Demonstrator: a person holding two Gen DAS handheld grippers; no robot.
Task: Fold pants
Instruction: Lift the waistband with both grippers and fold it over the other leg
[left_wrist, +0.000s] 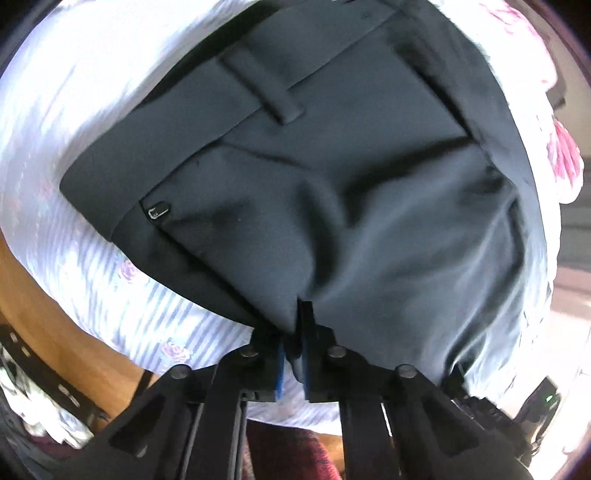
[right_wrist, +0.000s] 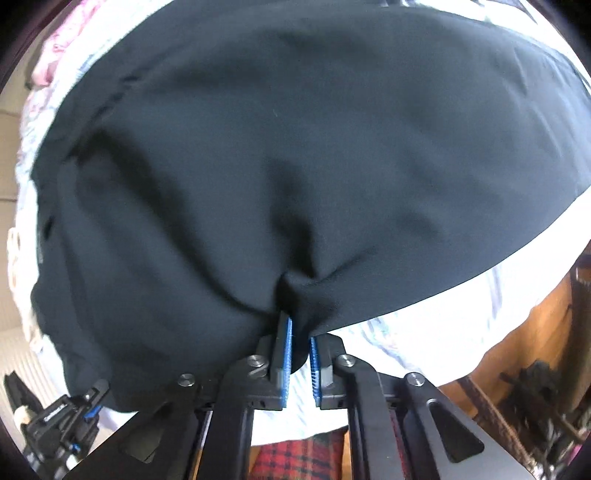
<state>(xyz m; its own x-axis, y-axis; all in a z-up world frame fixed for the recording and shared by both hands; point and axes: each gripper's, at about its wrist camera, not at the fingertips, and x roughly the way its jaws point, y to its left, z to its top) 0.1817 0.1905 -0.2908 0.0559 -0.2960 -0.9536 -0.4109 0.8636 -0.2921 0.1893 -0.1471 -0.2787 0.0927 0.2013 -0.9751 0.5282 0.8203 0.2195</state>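
I've got my left gripper (left_wrist: 295, 325) clamped on the near edge of the dark pants (left_wrist: 332, 184) by the waistband; my right gripper (right_wrist: 300, 332) pinches the same edge. Pants lie on the striped floral sheet (left_wrist: 92, 266), sheet margin free around them.

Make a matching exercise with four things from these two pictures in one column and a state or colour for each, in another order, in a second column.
Things
1. left gripper
2. dark navy cloth pants
3. pale striped bedsheet with rose print
4. red plaid fabric

States
A. lies spread under the pants
B. shows at the bottom edge, between the right gripper's arms
C. shut on the near edge by a seam
D. pinched by both grippers, with a belt loop on the waistband

Pairs: 1-C, 2-D, 3-A, 4-B
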